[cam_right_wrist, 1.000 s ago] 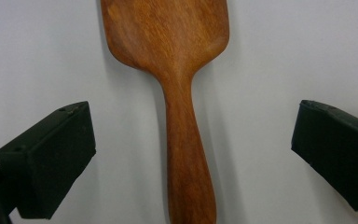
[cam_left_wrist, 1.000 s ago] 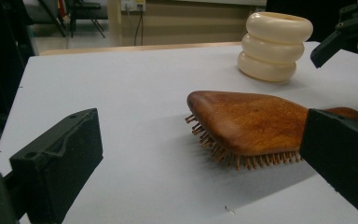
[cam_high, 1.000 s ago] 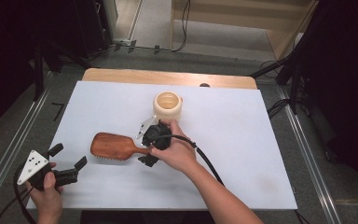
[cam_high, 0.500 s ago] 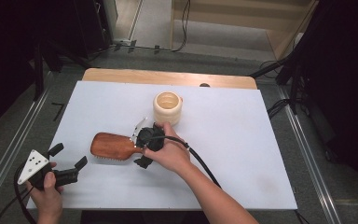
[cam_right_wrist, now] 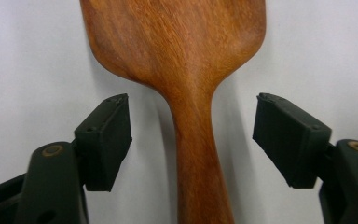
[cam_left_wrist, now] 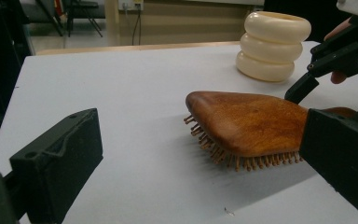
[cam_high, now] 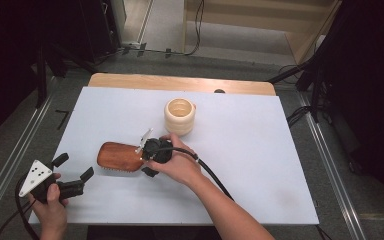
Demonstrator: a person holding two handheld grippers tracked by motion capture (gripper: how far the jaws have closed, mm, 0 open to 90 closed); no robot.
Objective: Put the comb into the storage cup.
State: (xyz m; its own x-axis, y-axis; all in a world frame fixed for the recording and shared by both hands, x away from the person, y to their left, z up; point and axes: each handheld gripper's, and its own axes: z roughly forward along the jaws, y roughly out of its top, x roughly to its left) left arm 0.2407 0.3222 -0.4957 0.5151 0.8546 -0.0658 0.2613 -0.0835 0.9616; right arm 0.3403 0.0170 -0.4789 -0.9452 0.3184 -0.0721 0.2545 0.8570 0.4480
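Right gripper lowered onto hairbrush handle, fingers closing, not touching; left gripper fingers open

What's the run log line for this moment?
right gripper: jaws closing around hairbrush handle, gaps both sides | left gripper: open, idle | cup: upright beyond brush

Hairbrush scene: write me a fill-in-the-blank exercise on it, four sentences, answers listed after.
1. The wooden hairbrush lies on the white table with its bristles facing ____.
2. The right tongs straddle the brush's ____, their pads not yet touching it.
3. The cream ribbed cup stands upright ____ the brush, toward the table's far edge.
4. The left tongs, near the table's front corner, hold ____.

Missing words: down; handle; behind; nothing
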